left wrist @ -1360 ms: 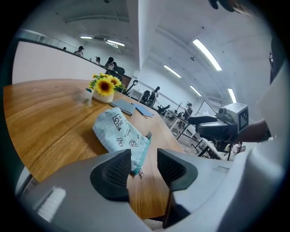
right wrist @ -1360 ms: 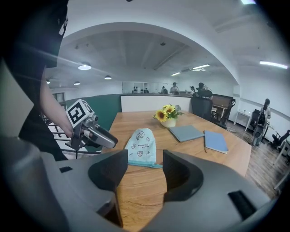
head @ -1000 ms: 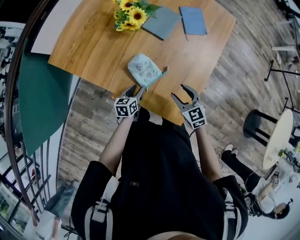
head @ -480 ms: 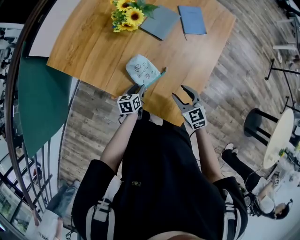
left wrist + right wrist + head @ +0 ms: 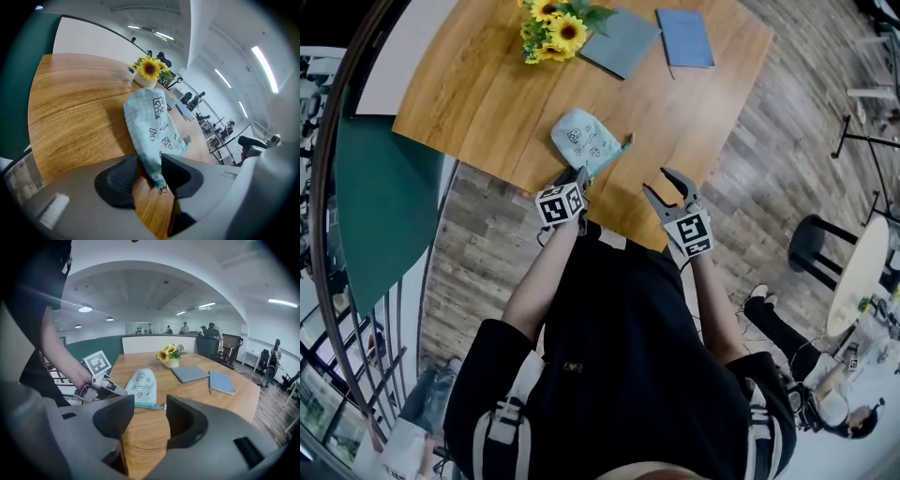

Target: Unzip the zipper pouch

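Note:
A pale teal zipper pouch [image 5: 584,140] with small cartoon prints lies near the front edge of the wooden table [image 5: 487,103]. My left gripper [image 5: 578,175] is at its near end. In the left gripper view the pouch [image 5: 152,124] runs away from me, and its near corner with the small metal zipper pull [image 5: 164,188] sits between the jaws of my left gripper [image 5: 149,161]. The jaws are closing, and a gap still shows beside the left pad. My right gripper [image 5: 658,182] hovers open to the right of the pouch [image 5: 142,384], with nothing between its jaws [image 5: 150,404].
A vase of sunflowers [image 5: 551,28], a grey notebook [image 5: 623,42] and a blue notebook [image 5: 684,39] lie at the table's far side. A black stool [image 5: 811,248] and a round white table [image 5: 858,277] stand on the wood floor to the right.
My left gripper has moved forward and slightly right onto the pouch's near corner. The right gripper has hardly moved.

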A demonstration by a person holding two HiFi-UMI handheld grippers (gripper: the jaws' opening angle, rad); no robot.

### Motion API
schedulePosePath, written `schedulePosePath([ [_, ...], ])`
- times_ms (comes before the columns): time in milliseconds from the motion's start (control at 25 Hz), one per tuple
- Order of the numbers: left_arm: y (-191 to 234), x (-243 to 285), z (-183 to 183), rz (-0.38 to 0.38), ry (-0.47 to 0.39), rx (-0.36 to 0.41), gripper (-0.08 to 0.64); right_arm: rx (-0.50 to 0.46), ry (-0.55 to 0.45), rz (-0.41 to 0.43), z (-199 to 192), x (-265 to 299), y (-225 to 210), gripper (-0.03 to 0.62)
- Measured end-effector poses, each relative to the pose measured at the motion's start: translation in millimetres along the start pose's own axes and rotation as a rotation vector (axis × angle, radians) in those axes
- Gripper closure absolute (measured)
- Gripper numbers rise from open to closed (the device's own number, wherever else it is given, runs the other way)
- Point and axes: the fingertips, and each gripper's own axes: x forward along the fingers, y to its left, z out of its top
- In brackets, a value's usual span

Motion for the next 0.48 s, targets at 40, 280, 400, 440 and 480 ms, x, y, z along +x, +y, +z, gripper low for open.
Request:
schedulePosePath([
  [40,0.1,-0.2,0.3,-0.002,-0.001,-0.005,0.397,-0.002,-0.002,0.002,0.9,0.9,0.5,0.376],
  [280,-5.6,3.1,3.8,0.003,0.001,0.018,0.399,-0.006,-0.01,0.01,6.4,4.8,4.2,0.376],
  [400,-1.7,6.7,5.5,0.036,0.008,0.006,0.43,-0.008,-0.009,0.013,6.5,5.0,6.3,0.377],
  [440,-0.4,6.7,5.4,0.043,0.009,0.008,0.434,-0.008,-0.009,0.012,6.2,4.7,6.8,0.377],
  [480,0.0,6.6,4.8,0.043,0.012,0.017,0.437,-0.008,-0.009,0.012,5.5,4.1,7.0,0.377],
])
